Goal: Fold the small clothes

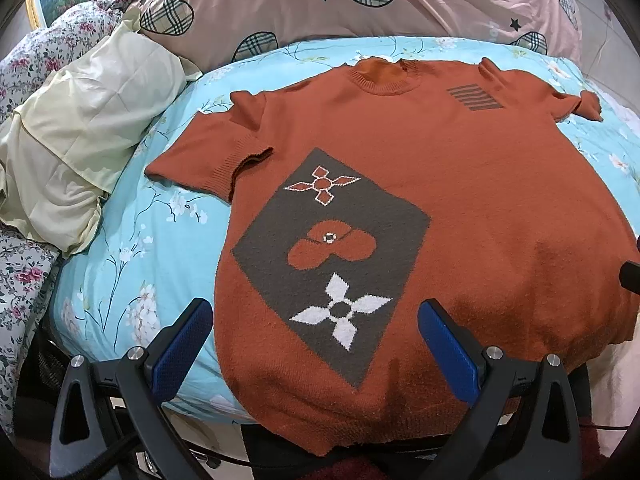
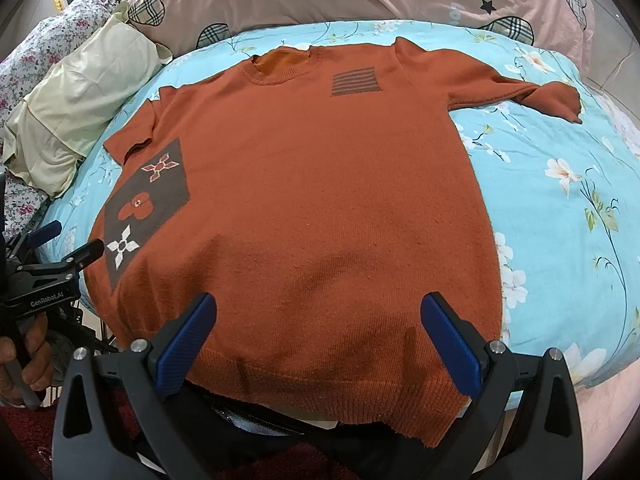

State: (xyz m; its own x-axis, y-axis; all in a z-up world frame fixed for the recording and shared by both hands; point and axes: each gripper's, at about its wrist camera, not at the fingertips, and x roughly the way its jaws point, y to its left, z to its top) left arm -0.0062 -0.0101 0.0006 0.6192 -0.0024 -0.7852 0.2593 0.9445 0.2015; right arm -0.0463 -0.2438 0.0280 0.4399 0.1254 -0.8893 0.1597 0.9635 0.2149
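An orange short-sleeved knit sweater lies spread flat, front up, on the light blue floral bed sheet. It has a grey diamond patch with flower shapes and a striped grey patch near the collar. It also shows in the right wrist view. My left gripper is open and empty, just above the hem on the sweater's left side. My right gripper is open and empty above the hem on the right side. The left gripper also appears in the right wrist view at the left edge.
A cream pillow lies to the left. Pink pillows with plaid hearts line the far side. A floral quilt sits at the far left. The sheet extends to the right of the sweater. The bed's near edge lies under the hem.
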